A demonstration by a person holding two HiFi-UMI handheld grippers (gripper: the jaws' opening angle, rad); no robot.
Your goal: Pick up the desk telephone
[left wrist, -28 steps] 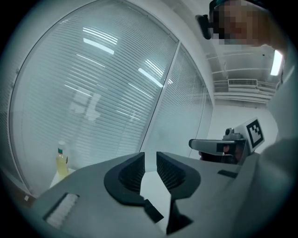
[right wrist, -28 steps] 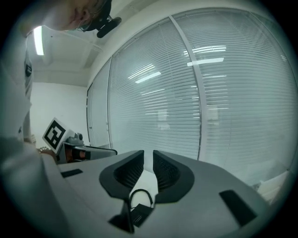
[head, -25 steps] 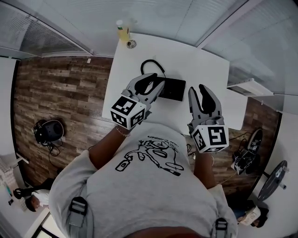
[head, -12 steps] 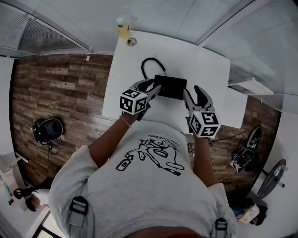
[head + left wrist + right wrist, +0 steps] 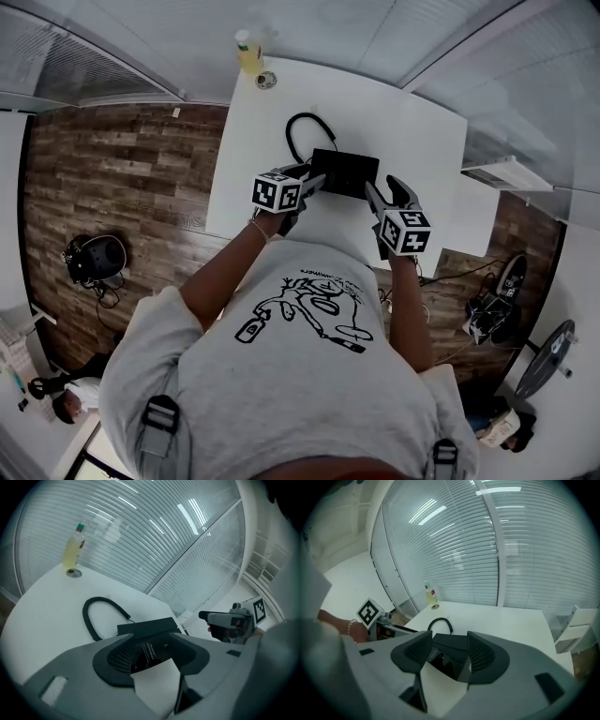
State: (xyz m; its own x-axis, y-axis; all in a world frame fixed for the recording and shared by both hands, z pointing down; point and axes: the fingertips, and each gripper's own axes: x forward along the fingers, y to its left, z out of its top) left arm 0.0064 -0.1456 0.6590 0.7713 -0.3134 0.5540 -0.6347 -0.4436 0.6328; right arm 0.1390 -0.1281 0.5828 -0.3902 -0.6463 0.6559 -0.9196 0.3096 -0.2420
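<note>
We see a white desk [image 5: 262,131] over wood-plank floor [image 5: 122,178], a clear bottle [image 5: 248,58] of yellowish liquid at its far corner, and the flat black desk telephone [image 5: 345,173] mid-desk, unpinched between the spread, just-opening jaws of our left gripper [image 5: 314,181] and right gripper [image 5: 382,194].

The head view looks steeply down, both gripper views low and close, all sharing the telephone [image 5: 345,174].

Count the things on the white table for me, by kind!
phone: 1
curly cord: 1
bottle: 1
little round disc beside the bottle: 1
Total: 4
</note>
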